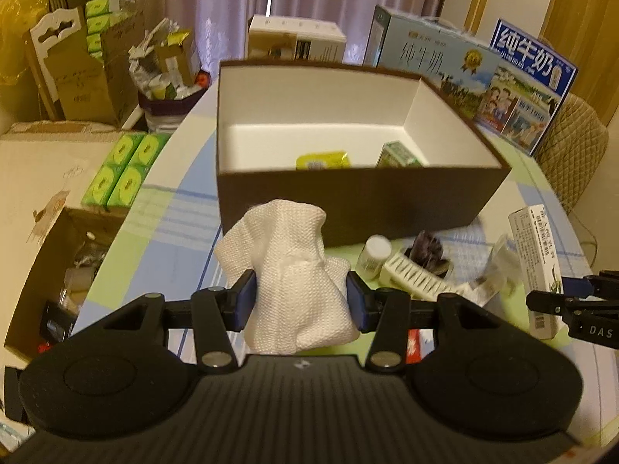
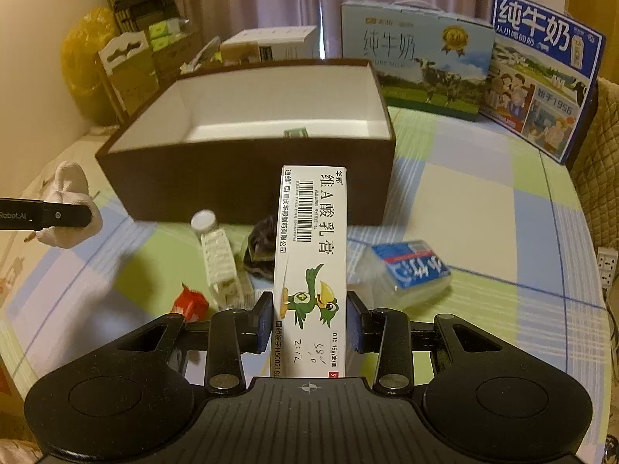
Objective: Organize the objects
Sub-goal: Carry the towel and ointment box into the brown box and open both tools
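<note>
The left gripper [image 1: 301, 301] has its jaws clamped on a crumpled white cloth [image 1: 290, 266], which bulges up and out between the blue pads and hangs above the table just in front of the brown box [image 1: 348, 201]; the right gripper [image 2: 309, 321] is closed on a long white ointment carton [image 2: 309, 255] printed with a green cartoon bird and a barcode, held lengthwise so its far end points toward the near wall of the same box. The box stands open on the checked tablecloth [image 2: 483, 201], white inside, and holds a small yellow packet [image 1: 323, 160] and a small green carton [image 1: 398, 154] on its floor near the front wall (only the green one shows from the right wrist view). On the cloth between the grippers and the box lie a small white-capped bottle [image 2: 203, 222], a white ridged plastic piece [image 2: 222, 266] just beside it, a dark crumpled object [image 2: 263, 247] that is too blurred to name, a red wrapper [image 2: 189, 301], and a clear pack with a blue label [image 2: 410, 270] to the right of the ointment carton. Behind the box stand two milk cartons side by side, a pale blue one [image 2: 418, 65] and a darker blue one [image 2: 541, 73], with a white box [image 2: 271, 42] further left; green tissue packs [image 1: 123, 170] sit off the table's left edge.
</note>
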`<state>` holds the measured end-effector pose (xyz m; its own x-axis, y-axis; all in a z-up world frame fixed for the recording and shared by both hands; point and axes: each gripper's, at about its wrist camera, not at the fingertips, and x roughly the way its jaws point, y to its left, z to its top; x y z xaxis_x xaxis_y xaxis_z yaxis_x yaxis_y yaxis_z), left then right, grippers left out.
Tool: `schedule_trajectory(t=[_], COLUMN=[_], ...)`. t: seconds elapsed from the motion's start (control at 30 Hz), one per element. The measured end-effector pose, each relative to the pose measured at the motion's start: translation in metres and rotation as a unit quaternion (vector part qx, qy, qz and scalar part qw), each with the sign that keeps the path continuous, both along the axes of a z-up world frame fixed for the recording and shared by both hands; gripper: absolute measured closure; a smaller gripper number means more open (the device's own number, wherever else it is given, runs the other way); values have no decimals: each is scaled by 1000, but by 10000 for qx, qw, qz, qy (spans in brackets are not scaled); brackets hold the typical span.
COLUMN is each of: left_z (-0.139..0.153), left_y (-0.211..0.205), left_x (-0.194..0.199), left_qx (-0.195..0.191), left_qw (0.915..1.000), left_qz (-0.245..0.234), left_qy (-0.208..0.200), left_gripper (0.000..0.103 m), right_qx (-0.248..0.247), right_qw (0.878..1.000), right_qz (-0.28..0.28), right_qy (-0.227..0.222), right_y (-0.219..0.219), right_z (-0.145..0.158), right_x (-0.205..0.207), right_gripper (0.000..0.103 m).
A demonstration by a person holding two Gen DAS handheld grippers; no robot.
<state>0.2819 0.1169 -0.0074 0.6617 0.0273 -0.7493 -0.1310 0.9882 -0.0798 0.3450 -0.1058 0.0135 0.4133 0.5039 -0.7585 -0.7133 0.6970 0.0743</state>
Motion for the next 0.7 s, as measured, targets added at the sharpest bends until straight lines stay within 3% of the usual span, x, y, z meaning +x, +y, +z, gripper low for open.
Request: schedule_trajectory(t=[0.47,0.7], left_z=[46,54], left_y=[8,16], left_x=[60,96], left_qx=[172,241], left_qw=[9972,9964], left_qz=[-129,-131], left_qy=[-710,-799], left_gripper=[59,59], right_qx=[545,584], right_qw=[9973,9952], right_qz=[219,284], right_qy=[-450,-729], right_y=[50,81], right_z=[54,68], right_x=[55,88], right_gripper=[68,68])
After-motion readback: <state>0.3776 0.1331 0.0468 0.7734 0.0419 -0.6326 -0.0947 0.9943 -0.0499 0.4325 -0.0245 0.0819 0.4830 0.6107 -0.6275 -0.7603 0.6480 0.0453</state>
